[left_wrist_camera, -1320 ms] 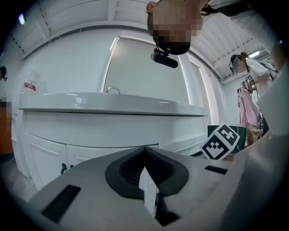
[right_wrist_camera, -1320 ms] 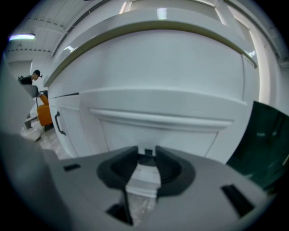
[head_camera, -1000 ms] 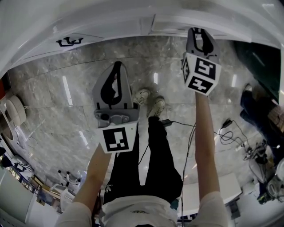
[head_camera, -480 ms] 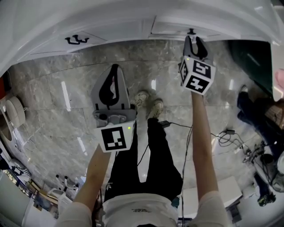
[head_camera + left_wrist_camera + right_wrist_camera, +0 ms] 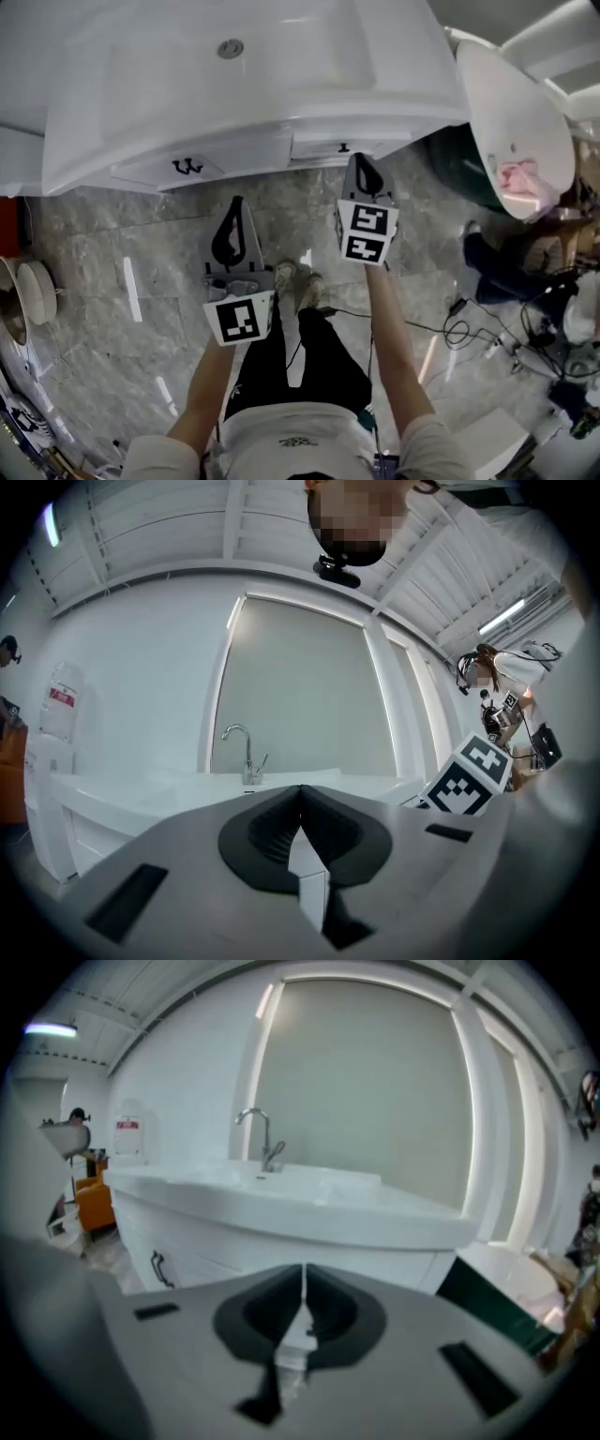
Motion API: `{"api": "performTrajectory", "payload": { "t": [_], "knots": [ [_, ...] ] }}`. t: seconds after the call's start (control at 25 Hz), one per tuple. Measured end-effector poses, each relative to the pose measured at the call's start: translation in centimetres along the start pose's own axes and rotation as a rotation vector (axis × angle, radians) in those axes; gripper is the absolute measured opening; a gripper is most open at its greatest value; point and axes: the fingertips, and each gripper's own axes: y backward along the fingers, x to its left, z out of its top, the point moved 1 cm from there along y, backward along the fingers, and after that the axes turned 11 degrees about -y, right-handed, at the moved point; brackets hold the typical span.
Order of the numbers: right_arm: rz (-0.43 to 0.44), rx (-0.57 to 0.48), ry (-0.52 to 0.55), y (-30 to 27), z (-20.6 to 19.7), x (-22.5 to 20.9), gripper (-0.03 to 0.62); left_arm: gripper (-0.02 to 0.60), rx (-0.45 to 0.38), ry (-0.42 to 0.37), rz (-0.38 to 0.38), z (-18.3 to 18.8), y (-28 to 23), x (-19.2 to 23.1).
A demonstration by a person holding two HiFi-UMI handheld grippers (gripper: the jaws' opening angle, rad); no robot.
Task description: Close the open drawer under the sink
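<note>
Showing the closing step at or near its end: the drawer [image 5: 319,146], under the sink [image 5: 234,84] and just ahead of the right gripper [image 5: 360,165], looks almost flush, though any remaining gap is unclear. Its long axis runs along the cabinet front, and its knob [image 5: 343,147] faces the person. Both grippers are empty: the right jaws have just been closing and now meet, and the left gripper [image 5: 234,206] jaws are together. Next, if needed: 1 level push on the front.
</note>
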Motion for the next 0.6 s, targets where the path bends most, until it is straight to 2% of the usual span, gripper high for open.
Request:
{"api": "performTrajectory", "payload": {
  "t": [0.12,0.32,0.48,0.6],
  "knots": [
    [0.004,-0.052,0.016,5.3,4.2,1.9,0.032,0.021,-0.004,0.035,-0.006,3.9,1.1,0.2],
    [-0.017,-0.171,0.01,13.5,11.6,3.5,0.032,0.021,-0.117,0.116,-0.04,13.1,0.0,1.4],
    [-0.028,-0.263,0.063,20.1,15.5,5.3,0.032,0.021,-0.18,0.188,-0.05,18.6,1.7,1.8],
    [-0.018,-0.323,0.043,23.9,17.1,6.1,0.032,0.021,-0.21,0.219,-0.056,21.2,2.6,1.6]
  ]
}}
